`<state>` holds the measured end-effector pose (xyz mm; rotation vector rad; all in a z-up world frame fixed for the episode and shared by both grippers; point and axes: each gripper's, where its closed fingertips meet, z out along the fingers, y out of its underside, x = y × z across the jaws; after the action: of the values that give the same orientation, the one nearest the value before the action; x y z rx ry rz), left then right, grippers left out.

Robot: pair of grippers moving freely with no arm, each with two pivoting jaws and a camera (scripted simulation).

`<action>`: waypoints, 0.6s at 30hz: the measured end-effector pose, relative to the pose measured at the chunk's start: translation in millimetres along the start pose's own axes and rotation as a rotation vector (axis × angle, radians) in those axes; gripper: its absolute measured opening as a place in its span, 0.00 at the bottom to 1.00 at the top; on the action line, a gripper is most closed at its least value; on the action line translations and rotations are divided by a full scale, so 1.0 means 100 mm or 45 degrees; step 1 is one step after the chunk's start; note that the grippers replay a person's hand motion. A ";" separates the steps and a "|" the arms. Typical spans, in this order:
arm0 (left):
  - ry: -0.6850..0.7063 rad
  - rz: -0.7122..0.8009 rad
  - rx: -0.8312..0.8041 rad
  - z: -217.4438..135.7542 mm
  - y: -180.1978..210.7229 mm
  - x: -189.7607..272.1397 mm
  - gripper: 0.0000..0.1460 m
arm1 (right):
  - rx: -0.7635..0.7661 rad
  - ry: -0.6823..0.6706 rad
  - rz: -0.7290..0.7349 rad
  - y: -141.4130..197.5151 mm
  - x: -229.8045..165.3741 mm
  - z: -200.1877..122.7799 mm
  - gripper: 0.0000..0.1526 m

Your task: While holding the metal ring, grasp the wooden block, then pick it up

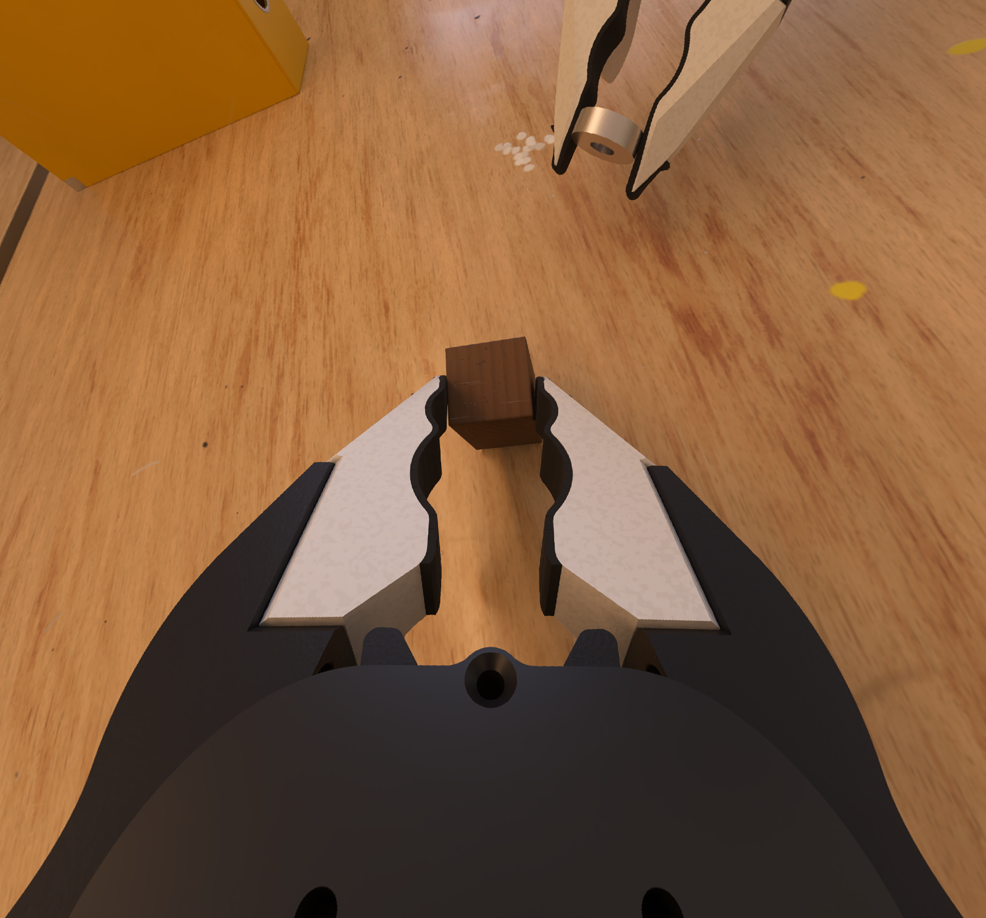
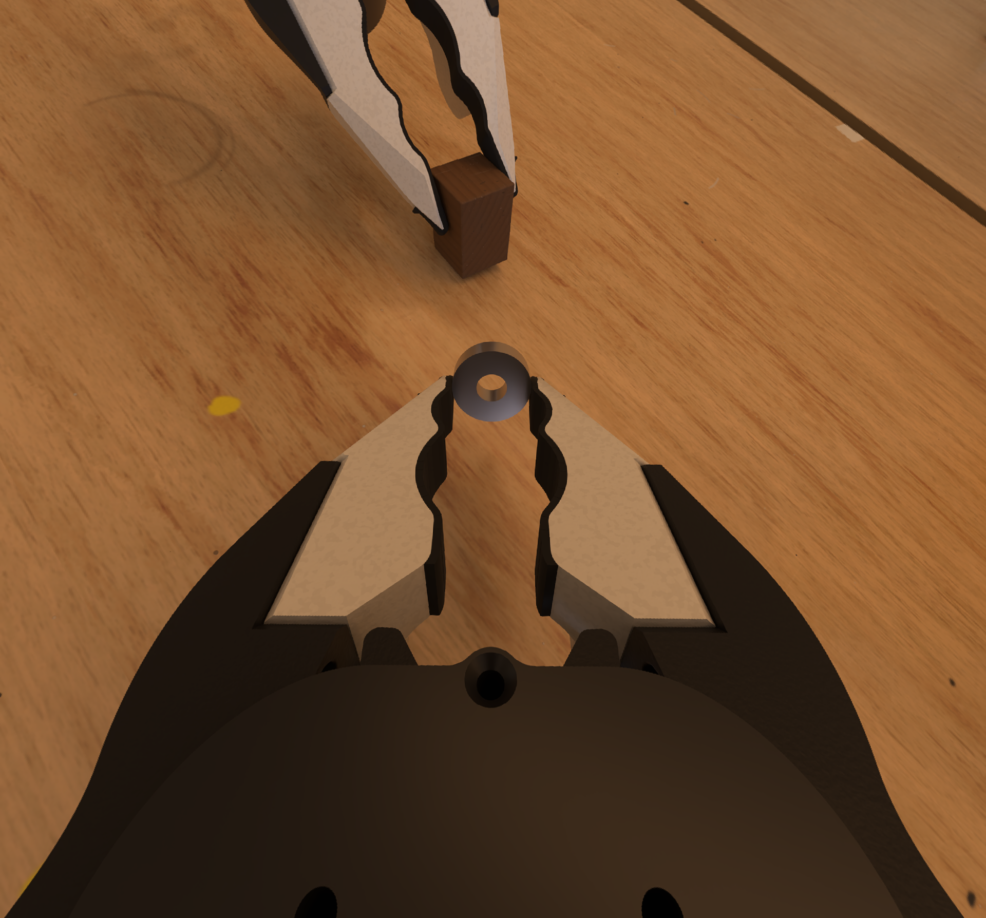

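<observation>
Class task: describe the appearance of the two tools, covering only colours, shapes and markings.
Both match: the left tool and right tool each have a rounded matte black body with dark round holes, and two speckled off-white tapering fingers edged by wavy black inner pads. No cables or markings show.

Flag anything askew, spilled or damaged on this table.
Wooden table carries yellow paint-like spots and a cluster of small white flecks. Wooden block sits turned corner-on between the left gripper fingertips. Nothing damaged.

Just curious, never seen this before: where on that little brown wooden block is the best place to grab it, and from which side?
Best across two opposite flat side faces near the top, coming down from above. The wooden block is a small square-sided piece standing upright on the table, so parallel faces suit pinching jaws. The left gripper already straddles it that way.
</observation>
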<state>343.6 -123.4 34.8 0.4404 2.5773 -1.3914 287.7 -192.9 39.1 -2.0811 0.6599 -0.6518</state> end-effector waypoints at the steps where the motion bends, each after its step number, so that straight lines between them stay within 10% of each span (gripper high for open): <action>1: 0.001 -0.001 0.000 0.00 0.00 0.00 0.22 | 0.002 -0.003 -0.001 0.00 0.00 0.00 0.18; 18: 0.069 -0.129 -0.011 0.00 0.00 0.01 0.22 | 0.005 -0.092 0.112 0.00 0.01 0.01 0.18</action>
<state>342.7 -122.8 34.2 0.3552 2.6830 -1.4188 288.9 -192.5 39.0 -2.0495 0.7043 -0.5260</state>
